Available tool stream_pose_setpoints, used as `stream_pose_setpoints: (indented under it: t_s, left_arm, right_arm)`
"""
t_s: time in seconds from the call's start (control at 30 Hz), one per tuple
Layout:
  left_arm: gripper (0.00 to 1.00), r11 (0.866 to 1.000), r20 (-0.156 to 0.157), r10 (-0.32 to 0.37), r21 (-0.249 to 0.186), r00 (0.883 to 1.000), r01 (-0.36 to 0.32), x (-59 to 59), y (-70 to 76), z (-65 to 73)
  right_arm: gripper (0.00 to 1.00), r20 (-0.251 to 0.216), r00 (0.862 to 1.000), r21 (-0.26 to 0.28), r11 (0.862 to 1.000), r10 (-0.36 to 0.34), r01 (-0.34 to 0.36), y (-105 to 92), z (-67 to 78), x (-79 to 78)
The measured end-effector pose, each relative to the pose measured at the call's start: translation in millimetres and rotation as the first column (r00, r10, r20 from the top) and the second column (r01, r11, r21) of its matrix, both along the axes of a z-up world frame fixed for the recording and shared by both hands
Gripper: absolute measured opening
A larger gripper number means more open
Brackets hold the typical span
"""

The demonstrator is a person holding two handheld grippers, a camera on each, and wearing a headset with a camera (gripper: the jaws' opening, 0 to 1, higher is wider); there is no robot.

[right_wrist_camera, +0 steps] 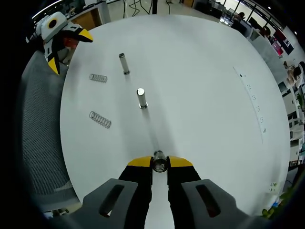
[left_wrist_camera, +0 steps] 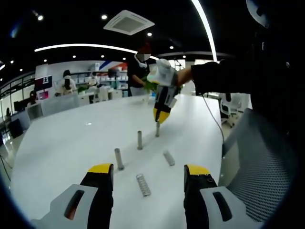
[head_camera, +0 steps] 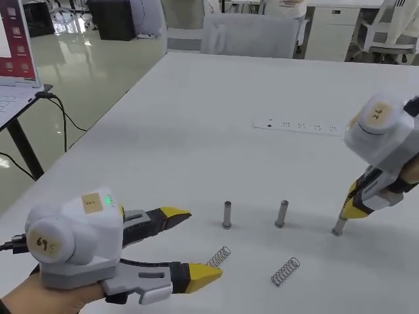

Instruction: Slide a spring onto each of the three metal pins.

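Three upright metal pins stand in a row on the white table: the left pin [head_camera: 227, 214], the middle pin [head_camera: 282, 214] and the right pin [head_camera: 339, 226]. My right gripper [head_camera: 352, 209] is directly over the right pin, shut on a spring [right_wrist_camera: 159, 162] at its tips. Two loose springs lie nearer me, one [head_camera: 219, 256] just ahead of my left gripper [head_camera: 192, 243] and one [head_camera: 286, 271] further right. The left gripper is open, holding nothing, with the near spring [left_wrist_camera: 143, 184] between and beyond its jaws. The right gripper [left_wrist_camera: 162, 113] hovers over the far pin [left_wrist_camera: 157, 129].
A white power strip [head_camera: 298, 125] lies further back on the table. A laptop [head_camera: 14, 52] sits on a side desk at the left, with cables hanging. Chairs stand beyond the table's far edge. The table's near edge runs close behind the left gripper.
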State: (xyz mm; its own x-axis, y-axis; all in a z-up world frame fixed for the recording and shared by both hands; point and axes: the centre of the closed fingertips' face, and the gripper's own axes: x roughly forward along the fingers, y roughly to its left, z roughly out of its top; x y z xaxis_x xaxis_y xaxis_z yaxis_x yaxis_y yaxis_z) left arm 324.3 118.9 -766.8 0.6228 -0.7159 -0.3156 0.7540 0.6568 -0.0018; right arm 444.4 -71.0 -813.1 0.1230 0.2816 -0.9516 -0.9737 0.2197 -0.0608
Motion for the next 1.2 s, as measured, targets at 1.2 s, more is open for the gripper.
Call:
stream_pose_setpoints:
  t_s: [1.2]
  left_arm:
    - [0.54, 1.000, -0.011, -0.012, 0.013, 1.000, 0.012, -0.5, -2.2, -3.2]
  right_arm:
    - [0.10, -0.035, 0.999, -0.012, 0.999, -0.040, 0.040, 1.2, -35.2, 1.5]
